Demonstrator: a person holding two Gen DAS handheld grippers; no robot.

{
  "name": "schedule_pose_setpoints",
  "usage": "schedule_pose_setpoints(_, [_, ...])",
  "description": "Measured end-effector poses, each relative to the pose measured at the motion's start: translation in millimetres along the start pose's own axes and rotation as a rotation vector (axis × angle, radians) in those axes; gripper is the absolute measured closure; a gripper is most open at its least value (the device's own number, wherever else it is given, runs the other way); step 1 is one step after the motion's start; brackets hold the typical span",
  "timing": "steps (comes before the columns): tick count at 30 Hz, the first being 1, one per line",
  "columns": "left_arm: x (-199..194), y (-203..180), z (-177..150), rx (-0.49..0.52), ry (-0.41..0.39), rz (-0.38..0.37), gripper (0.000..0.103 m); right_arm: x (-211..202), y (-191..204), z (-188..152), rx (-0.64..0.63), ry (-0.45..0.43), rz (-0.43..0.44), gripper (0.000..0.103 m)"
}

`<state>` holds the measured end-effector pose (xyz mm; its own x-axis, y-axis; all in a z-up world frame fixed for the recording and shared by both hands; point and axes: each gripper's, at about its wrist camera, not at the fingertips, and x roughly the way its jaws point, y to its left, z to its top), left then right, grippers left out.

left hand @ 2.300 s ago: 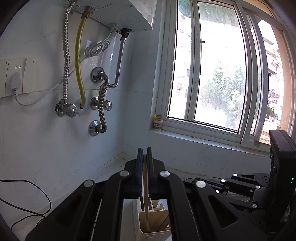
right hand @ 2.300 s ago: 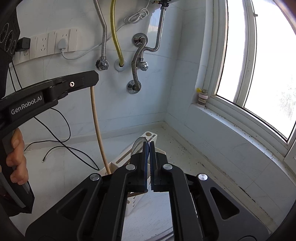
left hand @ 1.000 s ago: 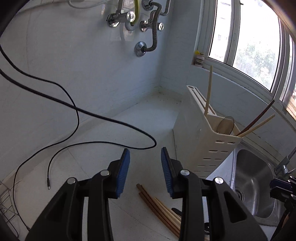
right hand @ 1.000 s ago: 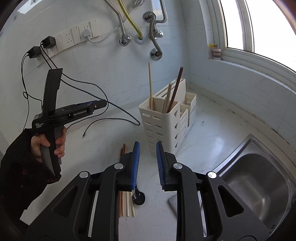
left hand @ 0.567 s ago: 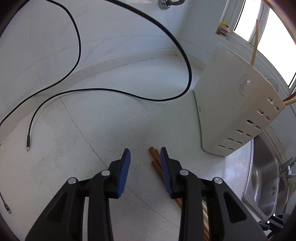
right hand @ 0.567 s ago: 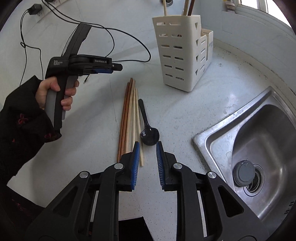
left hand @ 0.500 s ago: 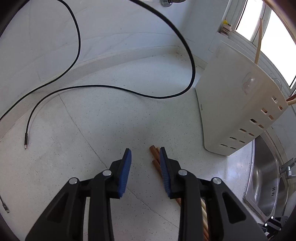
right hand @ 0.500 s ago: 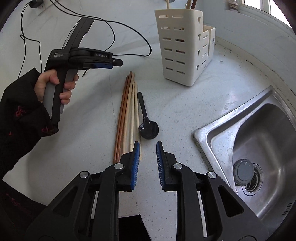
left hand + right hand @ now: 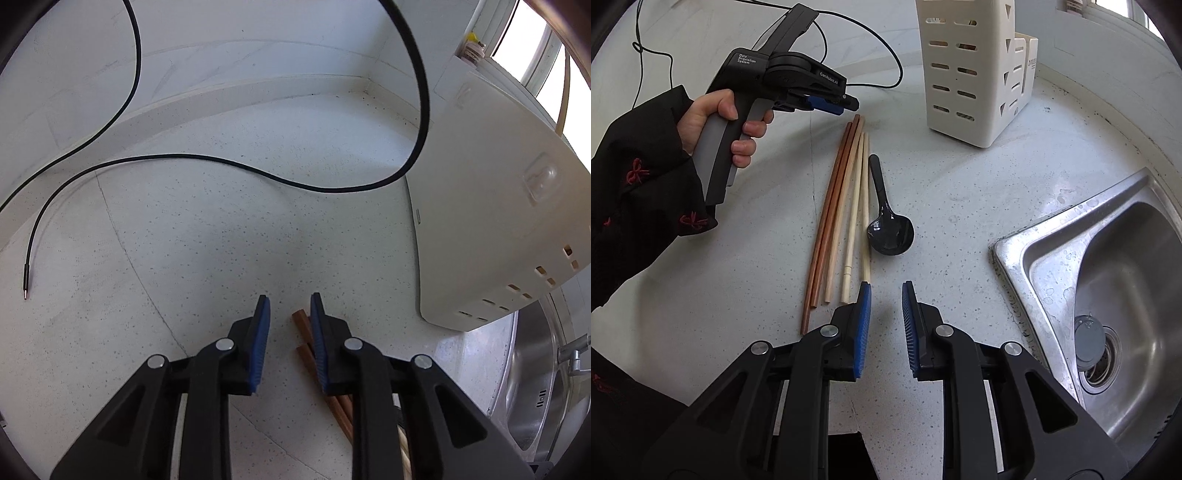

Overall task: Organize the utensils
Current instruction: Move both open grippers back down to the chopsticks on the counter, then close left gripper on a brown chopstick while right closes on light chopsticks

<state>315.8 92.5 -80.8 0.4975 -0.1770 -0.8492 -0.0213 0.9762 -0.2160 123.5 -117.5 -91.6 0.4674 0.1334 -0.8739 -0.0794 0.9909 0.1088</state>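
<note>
Left gripper [image 9: 286, 306] narrowing, nothing pinched; reddish-brown wooden chopsticks [image 9: 301, 323] just inside its right pad. Right gripper [image 9: 885, 295] narrow, empty, glossy black plastic spoon [image 9: 888, 227] just ahead. Risk: dragging neighbouring sticks, closing off-centre.

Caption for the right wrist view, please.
Open right gripper above chopsticks and black spoon on counter, left gripper alongside.

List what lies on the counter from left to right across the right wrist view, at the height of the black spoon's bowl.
Black sleeve → reddish-brown chopsticks → pale chopsticks → black spoon → steel sink.
</note>
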Motion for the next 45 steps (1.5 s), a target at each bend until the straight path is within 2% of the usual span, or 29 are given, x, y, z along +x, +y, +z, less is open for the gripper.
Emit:
schedule_pose_setpoints(8, [12,-5,3,-0.005,0.027,0.021,0.081,2,0,1,-0.010,0.003,0.011,0.086])
schedule_pose_setpoints(32, [13,-20,-3,0.002,0.007,0.083,0.081,8,6,3,-0.051,0.019,0.013,0.087])
schedule_pose_setpoints(37, [15,-30,-5,0.026,-0.008,0.105,0.081,8,6,3,-0.055,0.011,0.000,0.093])
schedule_pose_setpoints(41, [14,-34,-13,0.041,-0.034,0.116,0.087,9,6,2,-0.060,0.006,-0.012,0.100])
schedule_pose_setpoints(45, [12,-38,-18,0.052,-0.062,0.132,0.093,9,7,1,-0.063,-0.001,-0.015,0.100])
